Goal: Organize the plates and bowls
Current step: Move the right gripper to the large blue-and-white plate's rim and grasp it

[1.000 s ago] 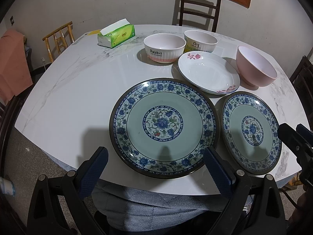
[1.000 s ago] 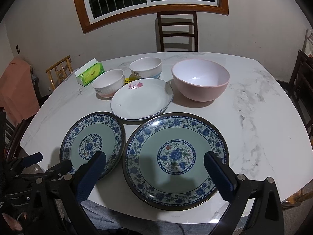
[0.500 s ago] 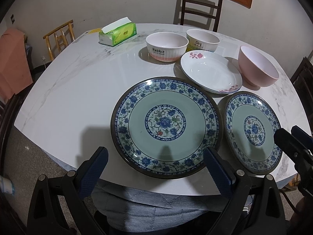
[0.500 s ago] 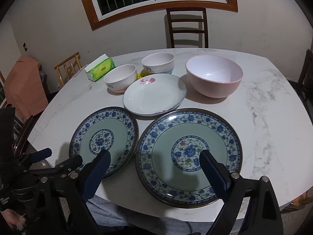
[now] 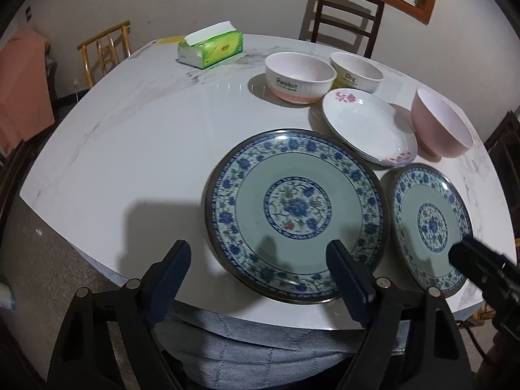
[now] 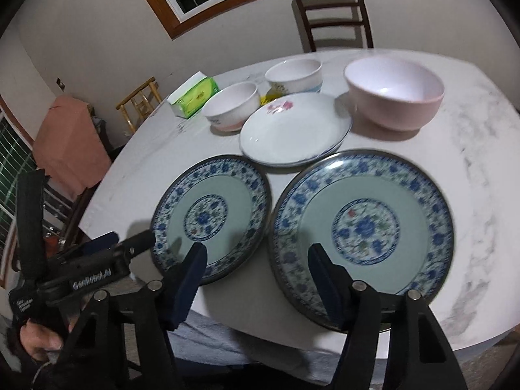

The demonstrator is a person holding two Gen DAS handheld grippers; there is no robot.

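Observation:
Two blue floral plates lie side by side at the near table edge. One floral plate (image 5: 295, 211) sits before my open, empty left gripper (image 5: 260, 260); it also shows in the right wrist view (image 6: 211, 221). The other floral plate (image 6: 364, 227) lies before my open, empty right gripper (image 6: 256, 260); it also shows in the left wrist view (image 5: 432, 224). Behind them are a white flowered dish (image 6: 295, 130), a pink bowl (image 6: 393, 94), a "Rabbit" bowl (image 5: 299, 78) and a "Dog" bowl (image 5: 356, 71).
The marble table (image 5: 130, 136) holds a green tissue box (image 5: 211, 48) at the far left. A dark chair (image 6: 331, 16) stands behind the table, a bamboo chair (image 5: 104, 52) and pink cloth (image 6: 71, 136) to the left. The person's lap is at the near edge.
Both grippers have swung left and tilted, so the plates sit further right in each view. The right gripper's jaws stand a little narrower. No dish has moved.

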